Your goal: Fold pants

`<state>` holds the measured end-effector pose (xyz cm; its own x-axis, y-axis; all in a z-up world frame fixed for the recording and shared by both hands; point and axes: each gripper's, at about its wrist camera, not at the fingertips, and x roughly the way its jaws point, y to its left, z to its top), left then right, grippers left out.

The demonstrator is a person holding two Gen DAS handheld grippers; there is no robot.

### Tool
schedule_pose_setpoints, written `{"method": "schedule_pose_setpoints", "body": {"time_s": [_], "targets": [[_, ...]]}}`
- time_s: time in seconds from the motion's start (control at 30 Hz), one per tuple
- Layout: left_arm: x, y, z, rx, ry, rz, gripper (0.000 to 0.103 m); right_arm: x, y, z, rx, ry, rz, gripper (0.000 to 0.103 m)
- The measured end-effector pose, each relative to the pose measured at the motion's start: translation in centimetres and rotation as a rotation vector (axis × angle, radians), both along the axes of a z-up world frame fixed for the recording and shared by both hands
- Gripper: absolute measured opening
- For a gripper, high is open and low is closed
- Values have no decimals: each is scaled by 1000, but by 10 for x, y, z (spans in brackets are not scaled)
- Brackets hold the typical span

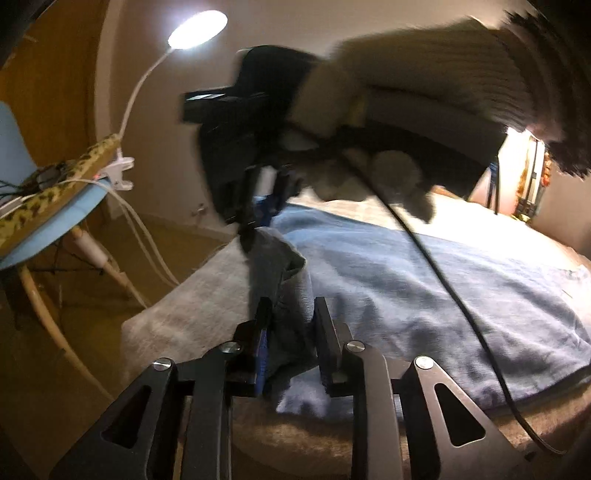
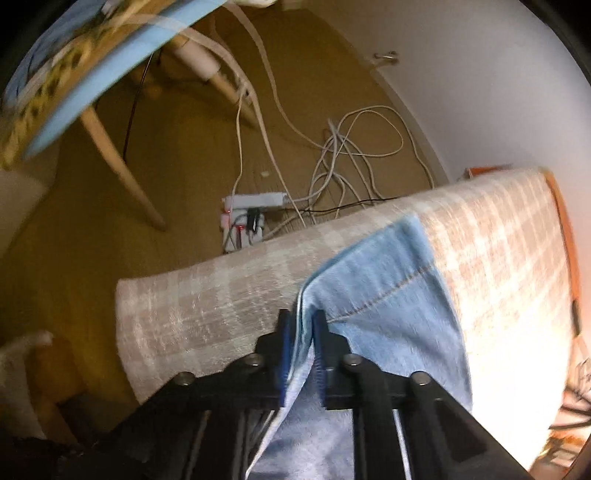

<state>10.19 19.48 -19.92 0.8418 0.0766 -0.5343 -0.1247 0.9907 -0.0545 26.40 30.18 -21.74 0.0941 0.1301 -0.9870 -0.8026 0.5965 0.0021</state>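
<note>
pants (image 1: 424,280): light blue denim, lay spread over the blanket (image 1: 207,306); one edge lifted off it in a raised fold (image 1: 284,273)
pants, right wrist view (image 2: 388,302): hem end with stitched seam hung over the blanket's edge, rest draped toward camera
left gripper (image 1: 291,314): fingers set apart with a bunched, shadowed fold of the pants between them; cloth touched the left finger, whether the right finger pressed it could not be told
right gripper (image 2: 302,325): fingers closed tight on a thin edge of the pants, above the blanket
right gripper, left wrist view (image 1: 264,206): blurred, pinching the far end of the same raised fold, past the blanket's far edge
blanket (image 2: 221,295): beige-and-white plaid, under the pants, corner near the floor side
black cable (image 1: 443,280): ran across the pants over the blanket
chair (image 1: 44,229): blue seat, pale wooden legs, left of the blanket, patterned cloth on it
lamp (image 1: 197,29): lit, white gooseneck, clipped at the chair, above-left of the blanket
power strip (image 2: 243,218): on the floor beyond the blanket's edge, white cords (image 2: 351,147) tangled beside it
</note>
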Motion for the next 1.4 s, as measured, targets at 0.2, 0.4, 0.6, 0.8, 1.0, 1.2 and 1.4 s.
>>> {"method": "schedule_pose_setpoints", "body": {"time_s": [0.2,0.4,0.6,0.8,1.0,1.2,1.4], "targets": [[6,6,-8,-21,49,42,45,15,-29,11,135,63,-100,4],[9,4,-3,-31,13,-9,19,25,-60,20,246,113,-161,4],[7,-3,14,-30,-30,-112,5,31,-98,29,348,170,-240,4],[7,-18,33,-90,-47,-224,5,30,-153,43,457,186,-325,4],[9,-42,51,-137,-53,-366,5,20,-209,65,521,132,-393,4],[4,-79,63,-134,-24,-566,5,-5,-297,66,584,96,-495,4],[1,-103,51,-101,54,-665,5,-13,-358,22,661,191,-601,15]]}}
